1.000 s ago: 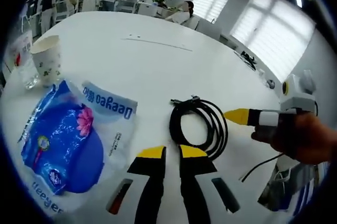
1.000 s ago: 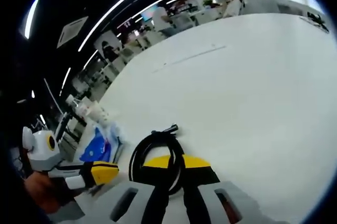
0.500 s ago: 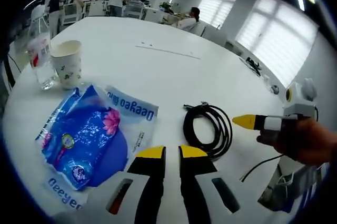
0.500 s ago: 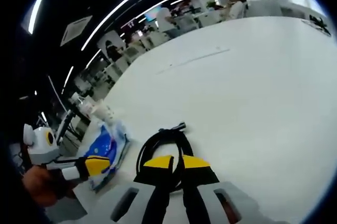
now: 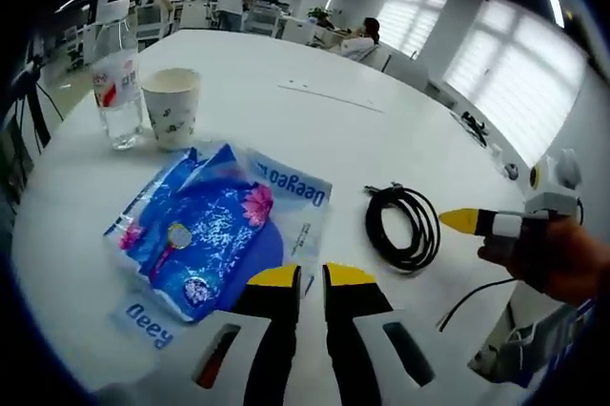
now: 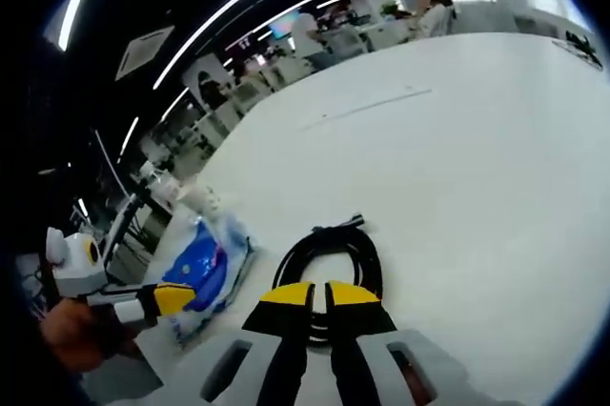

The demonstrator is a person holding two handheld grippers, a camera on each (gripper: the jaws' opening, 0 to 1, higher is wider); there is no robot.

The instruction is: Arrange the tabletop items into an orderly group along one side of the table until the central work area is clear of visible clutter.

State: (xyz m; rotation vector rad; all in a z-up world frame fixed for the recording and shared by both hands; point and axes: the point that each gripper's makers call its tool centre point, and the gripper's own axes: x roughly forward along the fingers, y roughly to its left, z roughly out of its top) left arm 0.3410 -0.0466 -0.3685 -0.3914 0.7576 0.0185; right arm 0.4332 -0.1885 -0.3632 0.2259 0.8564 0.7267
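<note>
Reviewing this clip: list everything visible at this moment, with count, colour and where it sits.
Table: one, white, round-edged, spreading across both views.
Water bottle: one, clear with a red and white label, far left of the table in the left gripper view.
Paper cup: one, cream with small printed motifs, just beside the bottle.
Plastic pack: one, blue and white with a pink flower, flat on the table ahead of the left gripper.
Coiled cable: one, black, lying right of the pack; also ahead of the right gripper.
People: several, in the office background, too small to count.
Left gripper: yellow-tipped jaws close together, empty.
Right gripper: yellow-tipped jaws close together over the cable's near edge, not clearly gripping it.
Hand: one, holding the right gripper.
</note>
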